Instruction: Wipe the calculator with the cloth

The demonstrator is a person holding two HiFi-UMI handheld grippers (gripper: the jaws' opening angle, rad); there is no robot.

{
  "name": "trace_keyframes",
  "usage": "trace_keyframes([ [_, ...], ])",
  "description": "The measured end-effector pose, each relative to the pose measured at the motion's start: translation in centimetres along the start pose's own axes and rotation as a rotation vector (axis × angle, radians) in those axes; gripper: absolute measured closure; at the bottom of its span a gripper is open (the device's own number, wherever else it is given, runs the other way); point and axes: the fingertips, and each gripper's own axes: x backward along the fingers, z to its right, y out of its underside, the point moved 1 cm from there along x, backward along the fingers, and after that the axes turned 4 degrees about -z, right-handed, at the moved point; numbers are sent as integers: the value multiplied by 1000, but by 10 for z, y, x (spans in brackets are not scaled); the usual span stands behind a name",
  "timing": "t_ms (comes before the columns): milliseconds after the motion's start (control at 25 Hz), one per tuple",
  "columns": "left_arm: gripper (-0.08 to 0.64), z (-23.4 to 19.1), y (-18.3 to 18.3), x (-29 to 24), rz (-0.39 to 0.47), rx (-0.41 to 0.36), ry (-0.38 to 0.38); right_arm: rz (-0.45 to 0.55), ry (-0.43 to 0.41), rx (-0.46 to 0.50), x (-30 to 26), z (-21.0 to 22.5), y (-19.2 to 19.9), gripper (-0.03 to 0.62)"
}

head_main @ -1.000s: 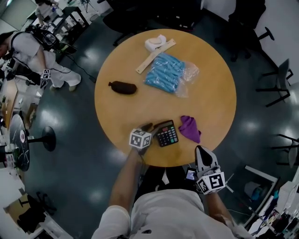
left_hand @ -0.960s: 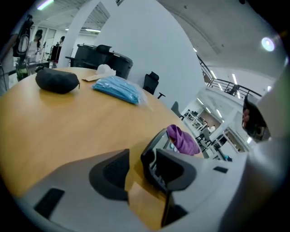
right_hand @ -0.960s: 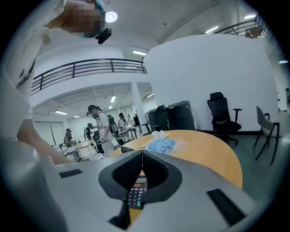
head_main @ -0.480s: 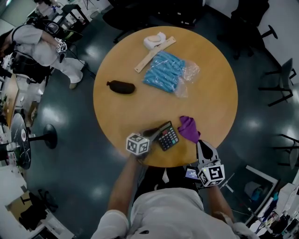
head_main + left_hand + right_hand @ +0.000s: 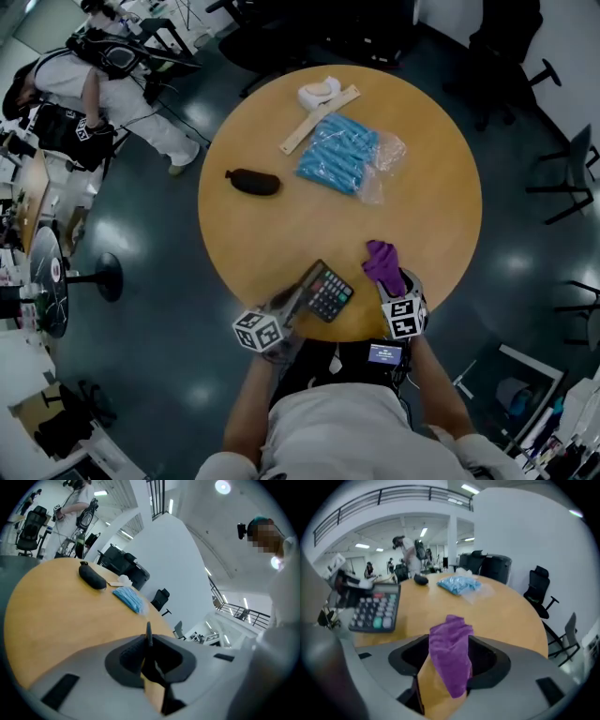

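Seen from the head view, the left gripper (image 5: 292,302) pinches the near-left edge of the calculator (image 5: 328,292) and tips it up off the round table (image 5: 281,225). The right gripper (image 5: 392,284) angles down at the purple cloth (image 5: 382,262), which lies just ahead of it, to the calculator's right. The calculator's long axis seems to run slantwise away from the left gripper, its key face turned up and toward the right gripper.

In the left gripper view the jaws have just been closing and are clamped on a thin dark edge — the calculator seen end-on.

In the right gripper view the jaws have just been opening and stand wide, with the cloth bunched between them, unpressed. I'd close on the thick of the fold, well back from its tip — less chance of it slipping out mid-wipe.
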Motion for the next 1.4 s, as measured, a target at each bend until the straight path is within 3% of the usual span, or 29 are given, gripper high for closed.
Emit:
trace_keyframes([
  [120, 511, 14, -20, 26, 59, -23, -20, -185, 8, 147, -39, -7, 27, 332],
  [280, 511, 23, -45, 44, 116, -58, -20, -266, 24, 204, -57, -2, 26, 346],
  [360, 511, 28, -52, 50, 112, -94, -12, -284, 43, 218, -63, 3, 25, 453],
  [440, 511, 34, -53, 56, 103, -100, -2, -279, 30, 193, -65, 5, 26, 477],
  [560, 511, 44, -53, 63, 90, -54, 40, -212, -36, 41, -47, 7, 15, 495],
  [640, 511, 49, -54, 67, 70, -22, 81, -102, -89, -35, -18, 3, -9, 497],
  [800, 511, 67, -72, 78, 37, -3, 167, 207, -236, -39, 69, -24, -86, 497],
  [920, 511, 84, -93, 81, 11, -62, 212, 417, -299, 81, 135, -49, -152, 497],
  [1040, 511, 99, -115, 77, -13, -139, 229, 590, -317, 346, 186, -85, -211, 497],
  [1240, 511, 132, -141, 77, -10, -223, 294, 619, -292, 712, 195, -140, -245, 497],
  [1400, 511, 147, -158, 88, 30, -252, 360, 625, -253, 873, 198, -166, -248, 497],
])
